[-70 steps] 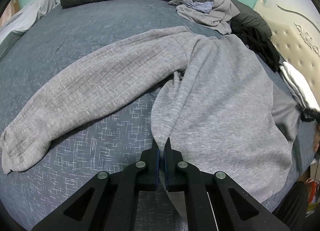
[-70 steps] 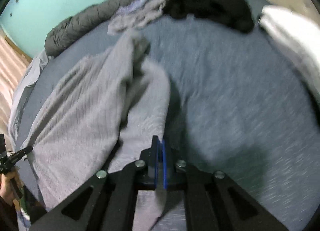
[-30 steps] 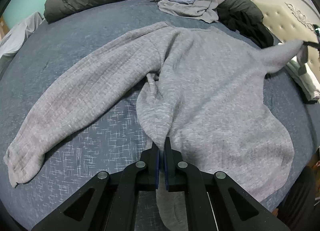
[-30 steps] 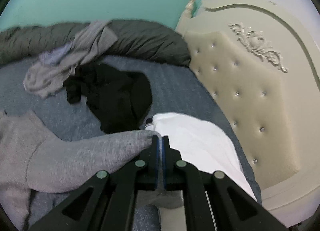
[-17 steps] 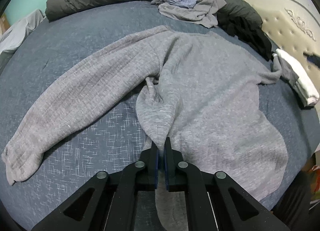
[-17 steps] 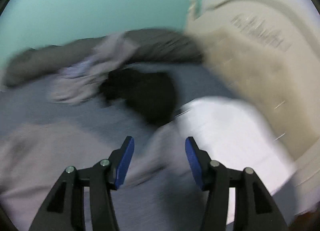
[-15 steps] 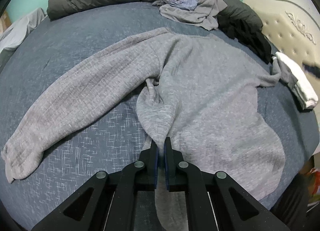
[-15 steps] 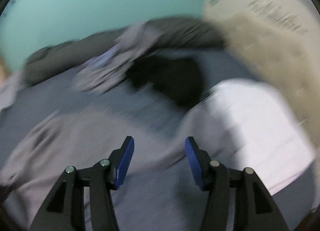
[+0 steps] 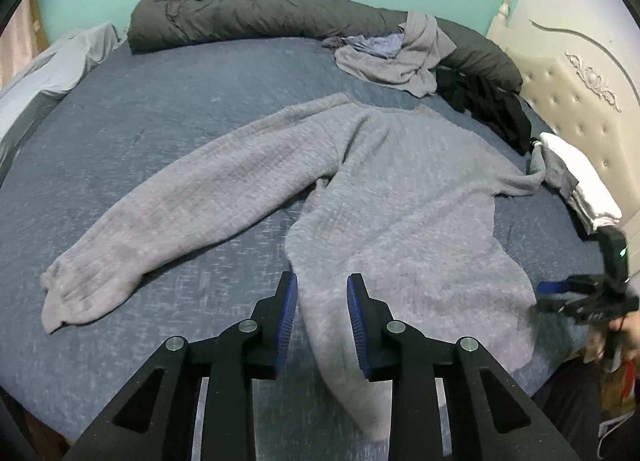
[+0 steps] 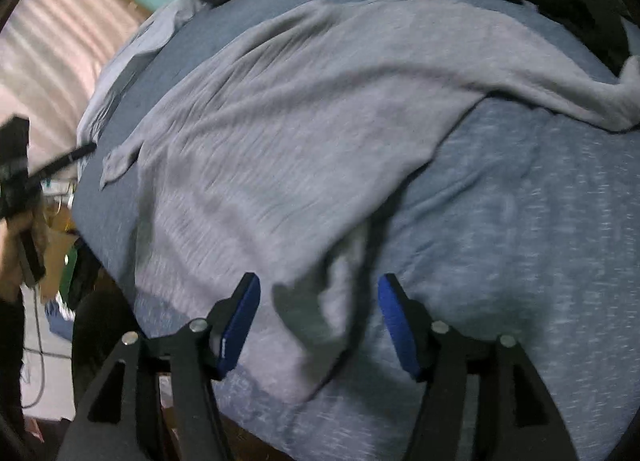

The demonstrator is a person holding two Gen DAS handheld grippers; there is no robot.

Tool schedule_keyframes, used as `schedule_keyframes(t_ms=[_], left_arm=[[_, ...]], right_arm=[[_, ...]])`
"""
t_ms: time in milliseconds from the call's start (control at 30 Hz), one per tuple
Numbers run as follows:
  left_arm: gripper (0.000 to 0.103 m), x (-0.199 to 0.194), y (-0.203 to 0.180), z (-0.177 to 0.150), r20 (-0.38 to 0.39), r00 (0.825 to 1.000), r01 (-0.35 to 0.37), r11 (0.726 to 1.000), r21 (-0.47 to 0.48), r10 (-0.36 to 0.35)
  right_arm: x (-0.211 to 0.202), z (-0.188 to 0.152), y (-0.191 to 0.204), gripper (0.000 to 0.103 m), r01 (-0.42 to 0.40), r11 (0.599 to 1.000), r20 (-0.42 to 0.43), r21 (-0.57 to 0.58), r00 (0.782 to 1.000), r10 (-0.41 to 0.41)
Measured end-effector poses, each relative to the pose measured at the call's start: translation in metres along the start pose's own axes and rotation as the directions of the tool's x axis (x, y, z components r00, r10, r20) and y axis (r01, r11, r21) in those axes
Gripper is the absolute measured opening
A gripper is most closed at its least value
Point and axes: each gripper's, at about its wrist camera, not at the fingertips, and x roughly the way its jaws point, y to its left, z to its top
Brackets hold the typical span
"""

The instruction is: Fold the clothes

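Observation:
A grey knit sweater (image 9: 400,197) lies spread on the blue bed (image 9: 180,101), one sleeve stretched out to the left (image 9: 168,221), the other reaching right toward a white folded pile. My left gripper (image 9: 322,293) is open, its jaws either side of the sweater's near hem corner. My right gripper (image 10: 318,301) is open over the sweater's other hem corner (image 10: 340,261); it also shows in the left wrist view (image 9: 568,297) at the bed's right edge. The sweater fills the right wrist view (image 10: 280,121).
A dark grey duvet roll (image 9: 280,17) lies along the far edge. Loose grey clothes (image 9: 396,57) and black clothes (image 9: 488,105) sit at the far right. A white folded pile (image 9: 580,181) lies by the cream headboard (image 9: 580,85). The bed's edge is close in front.
My left gripper has opened and let go of the hem. My right gripper released the right sleeve near the white pile, then swung back to the near hem corner, open.

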Motion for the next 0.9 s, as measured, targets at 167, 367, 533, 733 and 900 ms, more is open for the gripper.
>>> schedule_keyframes(t_ms=[167,367,533,733,900], left_arm=[[0.029,-0.021,0.005,-0.01,0.013,1.0,-0.009,1.0,0.006,0.009],[0.03,-0.03,0.012,-0.018,0.011,1.0,-0.02,1.0,0.002,0.02],[0.036,-0.024,0.005,-0.022,-0.003,1.0,-0.018,1.0,0.025,0.018],[0.036,0.0,-0.014,-0.03,-0.053,0.998,0.039,0.998,0.042,-0.036],[0.036,0.025,-0.033,-0.039,-0.112,0.991,0.078,0.995,0.069,-0.07]], right_arm=[[0.025,-0.015,0.019,0.061,0.048,0.997,-0.044,-0.057,0.998,-0.05],[0.012,-0.023,0.017,0.005,0.039,0.999,0.02,-0.036,0.999,-0.039],[-0.037,-0.025,0.0,0.004,0.029,1.0,0.126,0.009,0.992,-0.03],[-0.088,-0.035,-0.043,0.004,0.098,0.99,0.195,0.1,0.974,-0.116],[-0.101,-0.048,-0.081,0.004,0.195,0.965,0.191,0.176,0.955,-0.228]])
